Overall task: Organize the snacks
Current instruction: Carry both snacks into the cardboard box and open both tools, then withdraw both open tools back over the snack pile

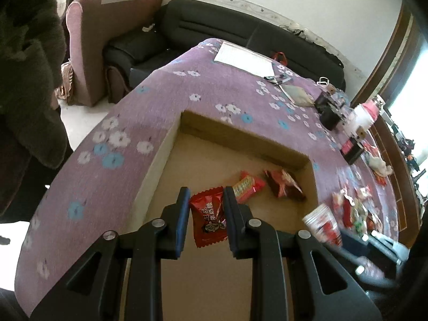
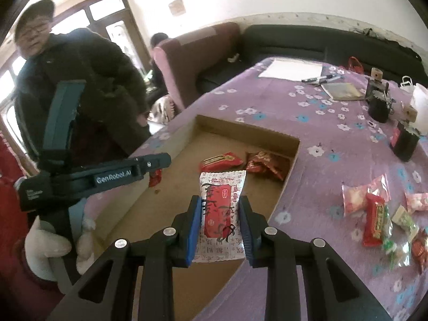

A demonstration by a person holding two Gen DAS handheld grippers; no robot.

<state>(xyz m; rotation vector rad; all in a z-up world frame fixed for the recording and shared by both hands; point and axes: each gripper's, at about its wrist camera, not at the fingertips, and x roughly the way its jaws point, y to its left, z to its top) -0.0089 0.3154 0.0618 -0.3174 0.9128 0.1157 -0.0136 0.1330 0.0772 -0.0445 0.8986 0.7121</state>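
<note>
Over the cardboard box (image 1: 171,144), the left gripper (image 1: 206,223) pinches a red candy packet (image 1: 208,219) and the right gripper (image 2: 220,230) a white-and-red packet (image 2: 222,211), both packets' lower ends hidden behind the fingers.

Bright window glare, fisheye-bent edges, motion blur at right.

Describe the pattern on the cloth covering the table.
The tablecloth is purple with white and blue flowers, clearest in the left wrist view.
</note>
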